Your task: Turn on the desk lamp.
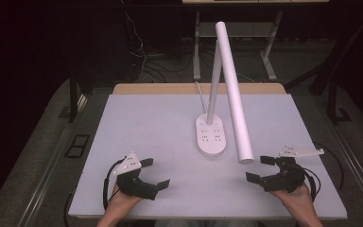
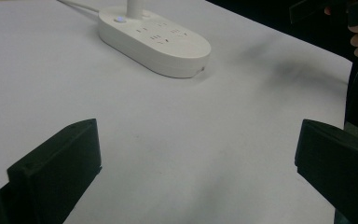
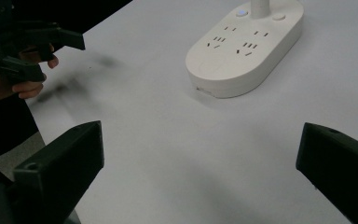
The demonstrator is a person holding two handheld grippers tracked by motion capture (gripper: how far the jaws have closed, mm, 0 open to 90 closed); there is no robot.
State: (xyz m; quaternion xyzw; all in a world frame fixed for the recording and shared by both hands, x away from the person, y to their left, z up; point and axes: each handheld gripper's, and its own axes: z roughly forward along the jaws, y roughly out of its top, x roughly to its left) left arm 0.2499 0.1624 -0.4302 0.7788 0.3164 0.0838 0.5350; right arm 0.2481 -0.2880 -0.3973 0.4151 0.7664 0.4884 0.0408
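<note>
Lamp base: a white oval block with socket outlets on its top face. You see it lying flat on the table, right of centre, with its long axis running from your edge toward the far edge. In the left gripper view it sits ahead and to the left of the jaws.

Lamp stem: rises from the far end of the base, near two round buttons, and leans slightly toward the far side.

Lamp head: a long white tube. Its long axis slopes from high above the far edge down toward you; the round open end points at your side and hangs just right of the base's near end.

Cable: a white lead leaves the far end of the base toward the table's far edge.

Left gripper: you hold it at the near left of the table, jaws spread wide with nothing between them, pointing right and slightly forward. The base lies well apart from it, ahead and to the right.

Right gripper: you hold it at the near right, jaws spread wide and empty, pointing left. The tube's lower end is near it, just ahead; the base sits ahead and to the left, apart from it.

Both grippers: the base lies between them, farther from you.
</note>
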